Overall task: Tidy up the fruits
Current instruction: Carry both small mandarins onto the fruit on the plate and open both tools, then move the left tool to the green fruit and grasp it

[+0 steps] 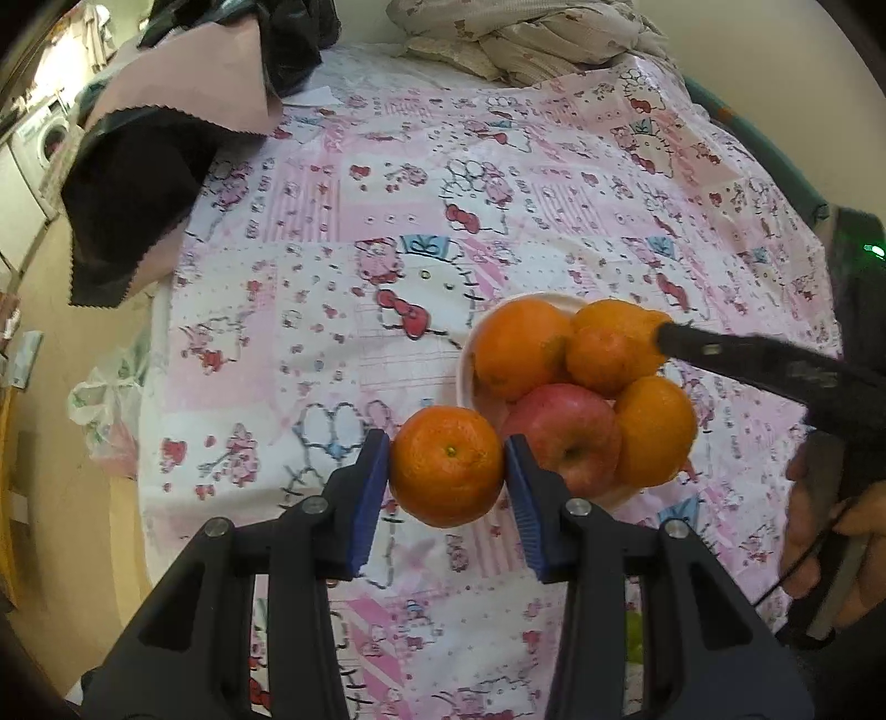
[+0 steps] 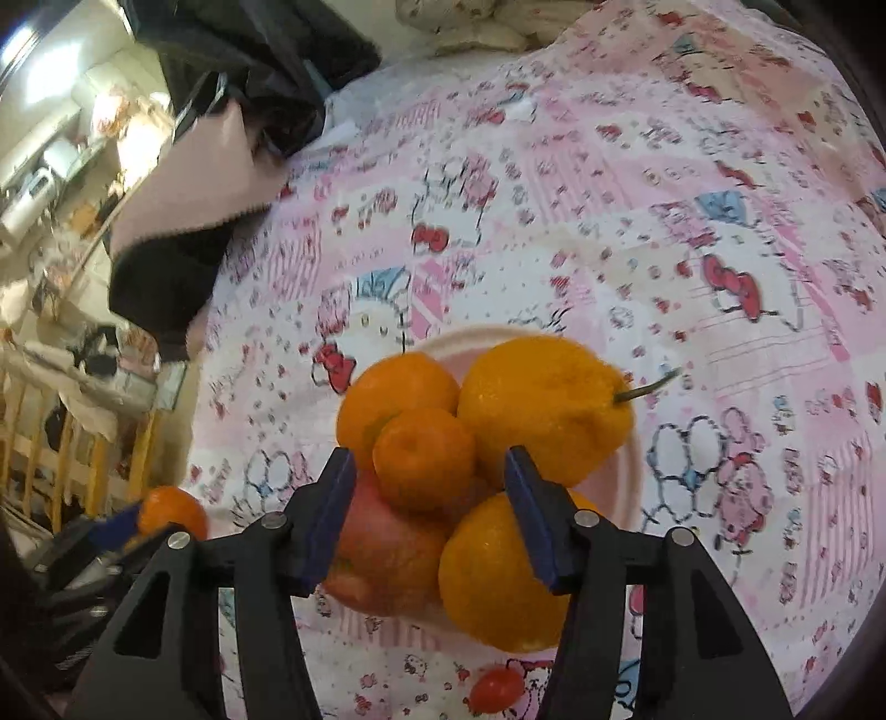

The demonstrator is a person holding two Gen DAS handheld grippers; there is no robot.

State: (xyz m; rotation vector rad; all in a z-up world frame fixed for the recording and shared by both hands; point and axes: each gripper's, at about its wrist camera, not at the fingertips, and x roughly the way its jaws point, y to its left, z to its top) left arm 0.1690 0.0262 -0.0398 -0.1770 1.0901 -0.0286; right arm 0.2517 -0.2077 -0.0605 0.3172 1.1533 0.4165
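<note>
The left gripper (image 1: 447, 471) clamps a tangerine (image 1: 446, 466) at lower centre, just left of the bowl (image 1: 464, 368); the right gripper (image 2: 429, 512) stands open over its 5 piled fruits.

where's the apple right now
The red apple sits in the white bowl under the oranges, low centre in the left wrist view, just right of the orange in the left gripper.

I see a bed covered by a pink cartoon-print sheet (image 1: 387, 232), crumpled quilt (image 1: 531, 44) at the far end, black and pink cloth (image 1: 166, 138) far left, washing machine (image 1: 47, 141) beyond, wooden railing (image 2: 66, 459) left.
</note>
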